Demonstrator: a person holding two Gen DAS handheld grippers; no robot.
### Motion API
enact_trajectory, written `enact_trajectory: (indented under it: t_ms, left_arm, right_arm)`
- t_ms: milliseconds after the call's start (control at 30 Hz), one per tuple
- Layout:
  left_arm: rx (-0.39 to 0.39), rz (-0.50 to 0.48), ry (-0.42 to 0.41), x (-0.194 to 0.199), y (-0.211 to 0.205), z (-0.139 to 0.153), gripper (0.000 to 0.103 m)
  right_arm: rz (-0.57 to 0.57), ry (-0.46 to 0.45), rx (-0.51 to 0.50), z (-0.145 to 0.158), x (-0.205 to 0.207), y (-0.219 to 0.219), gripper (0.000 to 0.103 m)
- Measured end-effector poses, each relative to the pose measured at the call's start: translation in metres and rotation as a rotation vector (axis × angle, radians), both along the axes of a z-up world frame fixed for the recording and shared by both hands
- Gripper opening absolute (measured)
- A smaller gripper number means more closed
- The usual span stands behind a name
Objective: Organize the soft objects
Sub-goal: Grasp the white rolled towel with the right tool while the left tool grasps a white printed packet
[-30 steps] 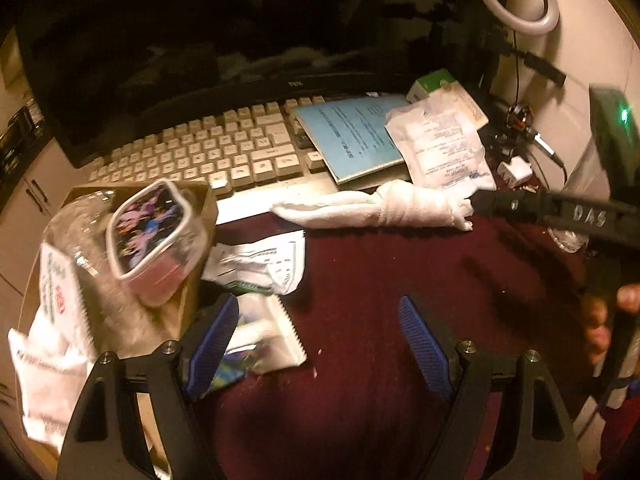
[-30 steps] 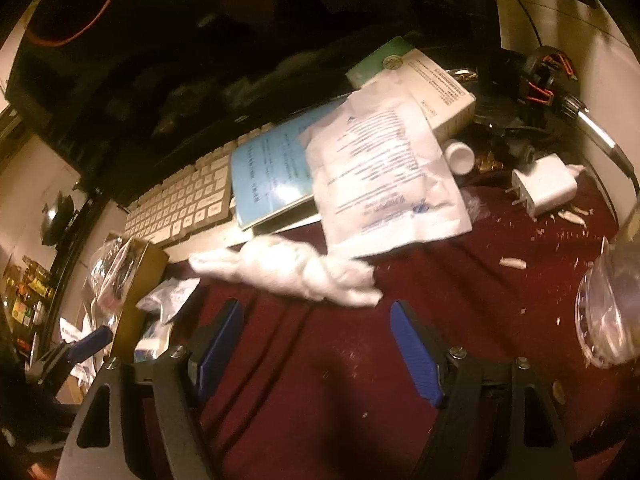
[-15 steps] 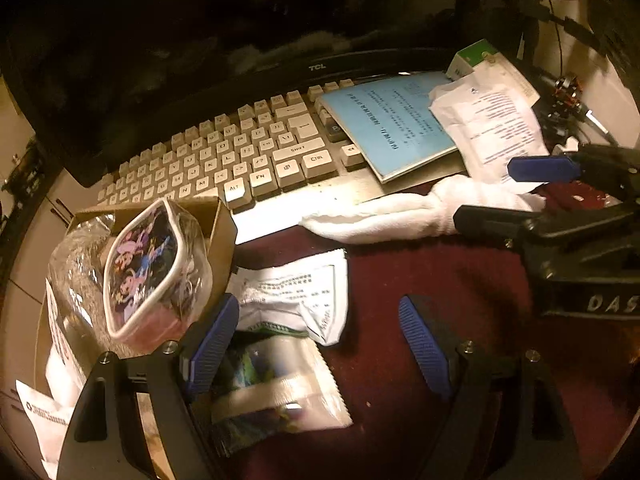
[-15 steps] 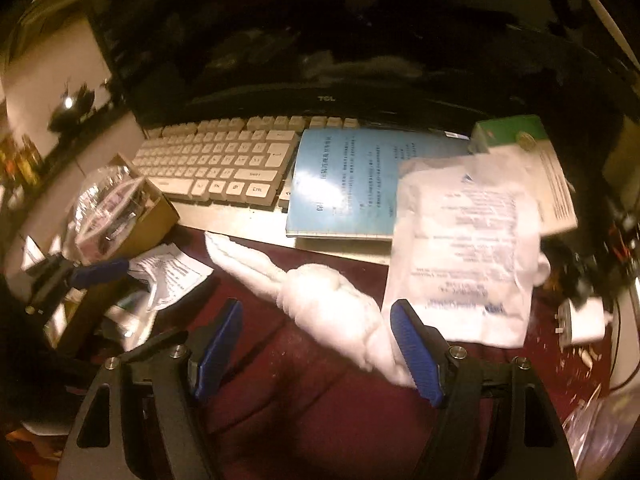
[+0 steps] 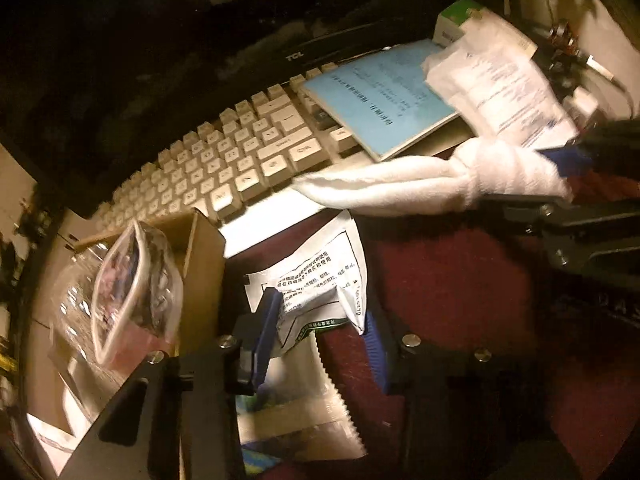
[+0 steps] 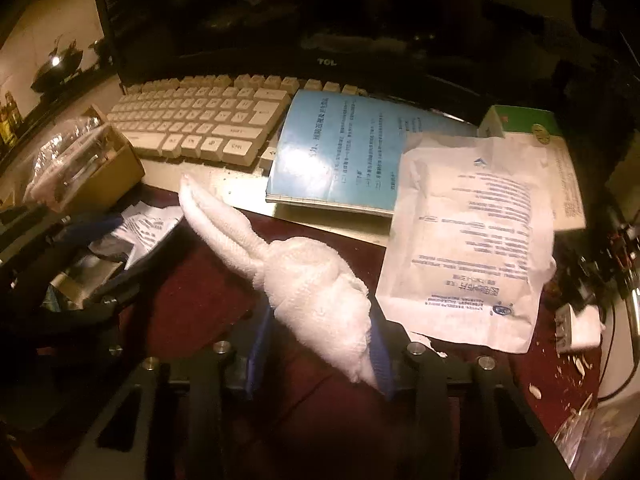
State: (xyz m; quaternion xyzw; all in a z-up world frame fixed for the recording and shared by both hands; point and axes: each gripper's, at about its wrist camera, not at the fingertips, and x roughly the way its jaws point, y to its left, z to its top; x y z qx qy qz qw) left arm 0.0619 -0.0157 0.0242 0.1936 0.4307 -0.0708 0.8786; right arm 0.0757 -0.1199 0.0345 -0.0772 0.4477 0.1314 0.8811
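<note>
A white knotted towel (image 6: pixel 304 276) lies on the dark red cloth in front of the keyboard. My right gripper (image 6: pixel 316 344) is shut on its thick knotted end; the thin end points toward the keyboard. The towel also shows in the left wrist view (image 5: pixel 440 180), with the right gripper (image 5: pixel 560 176) clamped on its right end. My left gripper (image 5: pixel 320 320) is closed on the lower edge of a white printed sachet (image 5: pixel 316 276) that lies beside a cardboard box (image 5: pixel 204 264). A clear zip pouch (image 5: pixel 128 288) stands in that box.
A cream keyboard (image 6: pixel 200 120) and a TCL monitor (image 6: pixel 320 20) stand at the back. A blue booklet (image 6: pixel 336 148), a large white packet (image 6: pixel 468 240) and a green-and-white box (image 6: pixel 524 124) lie to the right. A white charger (image 6: pixel 580 324) sits far right. More packets (image 5: pixel 292 412) lie under the left gripper.
Both grippers have closed: the right one moved onto the towel's knotted end and gripped it, and the left one moved forward and closed on the printed sachet.
</note>
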Motion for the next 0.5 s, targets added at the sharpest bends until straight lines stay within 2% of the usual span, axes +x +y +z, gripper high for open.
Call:
enact_trajectory:
  t_ms: [200, 500]
  left_arm:
    - [-0.156, -0.053, 0.06, -0.029, -0.006, 0.01, 0.038]
    - [-0.264, -0.089, 0.086, -0.072, -0.003, 0.018, 0.038]
  right_arm:
    - [-0.017, -0.027, 0.086, 0.017, -0.024, -0.007, 0.046]
    - [-0.03, -0.059, 0.137, 0.033, -0.051, -0.008, 0.046]
